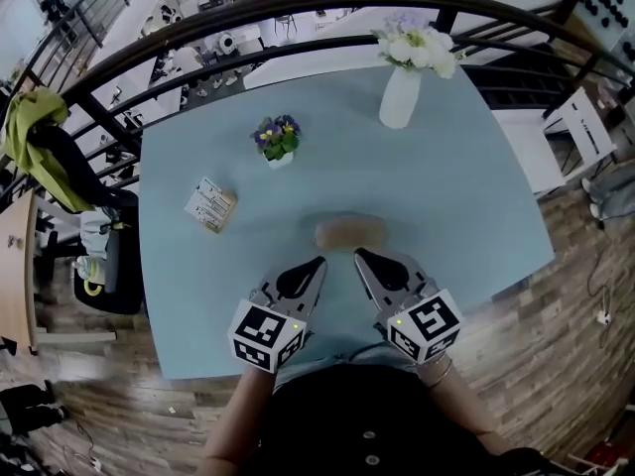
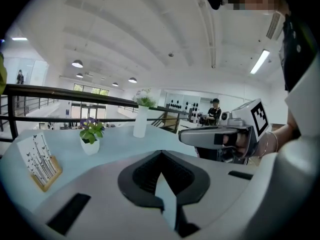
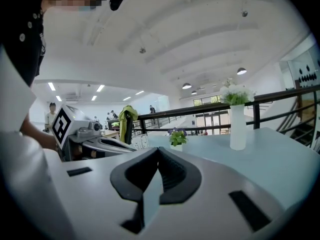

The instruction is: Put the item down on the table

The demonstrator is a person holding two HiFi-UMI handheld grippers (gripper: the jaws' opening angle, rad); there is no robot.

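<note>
A tan oblong item (image 1: 349,232) lies on the light blue table (image 1: 476,196), just beyond both gripper tips and touching neither. My left gripper (image 1: 317,263) is shut and empty, its tip a little short of the item's left end. Close beside it, my right gripper (image 1: 361,255) is also shut with nothing in it, near the item's right end. In the left gripper view the jaws (image 2: 161,155) meet at a point, with the right gripper (image 2: 220,136) alongside. The right gripper view shows its jaws (image 3: 158,150) closed together. The item is hidden in both gripper views.
A small pot of purple flowers (image 1: 278,140) and a wooden card holder (image 1: 210,205) stand on the table's left half. A white vase of white flowers (image 1: 401,92) is at the far edge. A black railing (image 1: 298,23) curves behind; a green garment (image 1: 40,137) hangs at left.
</note>
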